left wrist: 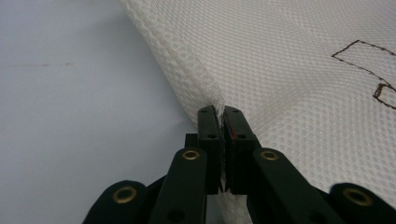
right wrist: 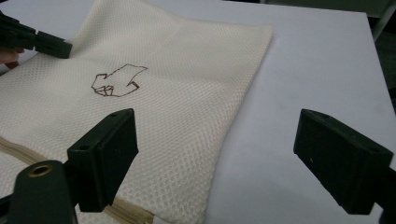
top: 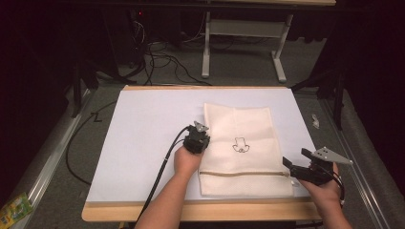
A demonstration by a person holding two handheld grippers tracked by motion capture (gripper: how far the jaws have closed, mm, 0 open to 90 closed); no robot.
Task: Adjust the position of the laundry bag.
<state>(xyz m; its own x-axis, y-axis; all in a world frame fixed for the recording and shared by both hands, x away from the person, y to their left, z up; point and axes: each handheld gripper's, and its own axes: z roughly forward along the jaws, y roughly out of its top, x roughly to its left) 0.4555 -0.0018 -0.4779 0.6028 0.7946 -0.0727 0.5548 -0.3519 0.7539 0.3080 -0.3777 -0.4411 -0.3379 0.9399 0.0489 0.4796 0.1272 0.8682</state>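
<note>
Mesh bag [top: 241, 143], cream, flat on the white table [top: 153, 133]: soft, light, limp, likely to sag once lifted. Left gripper [left wrist: 220, 122] fingers pinched together on its left edge; right gripper [right wrist: 212, 154] fingers wide apart near the zipper [top: 243, 173] end. Contents: cannot tell, looks flat.

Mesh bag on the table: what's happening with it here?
A person is working a cream mesh bag lying flat on the white table with hand-held tongs. The left tongs are shut on the bag's left edge, pinching the fabric. The right tongs are open near the bag's lower right corner, by the zipper end, gripping nothing.
</note>
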